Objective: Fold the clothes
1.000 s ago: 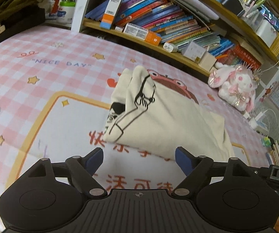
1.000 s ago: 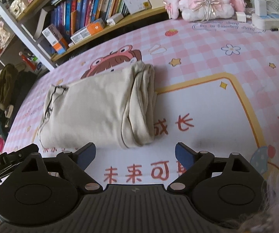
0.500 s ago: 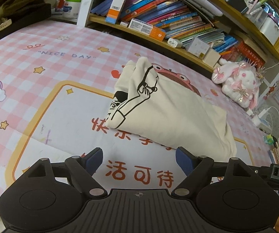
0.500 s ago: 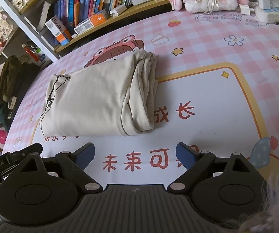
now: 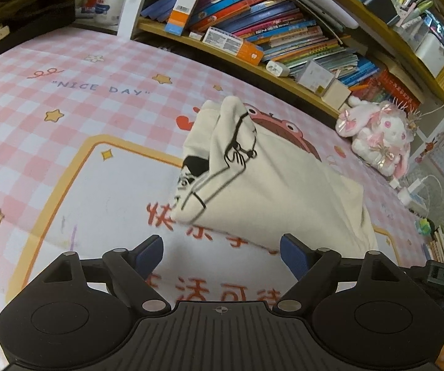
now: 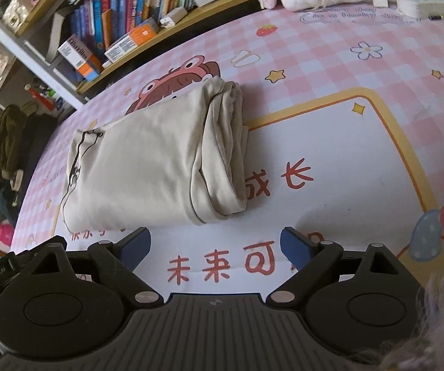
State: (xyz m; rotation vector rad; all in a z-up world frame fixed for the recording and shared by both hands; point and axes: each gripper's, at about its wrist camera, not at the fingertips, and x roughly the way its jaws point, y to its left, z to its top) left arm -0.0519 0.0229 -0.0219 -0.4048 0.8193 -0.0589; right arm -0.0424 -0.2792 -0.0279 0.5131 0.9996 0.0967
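Note:
A cream garment with a black line drawing (image 5: 262,185) lies folded into a thick rectangle in the middle of the pink checked mat (image 5: 67,123). From the right wrist view the same cream garment (image 6: 157,160) shows its rolled, layered edge toward the right. My left gripper (image 5: 222,252) hovers just in front of the garment's near edge, open, with nothing between its blue pads. My right gripper (image 6: 215,244) is open too, a short way in front of the bundle and apart from it.
A low wooden shelf of books (image 5: 283,31) runs along the far side of the mat. A pink plush rabbit (image 5: 379,136) sits at its right end, with a white power strip (image 6: 429,1) nearby. Dark clothes (image 6: 5,142) are piled off the left edge.
Both grippers have drifted slightly, still open, and the view of the garment shifts a little. The folded garment itself has not moved.

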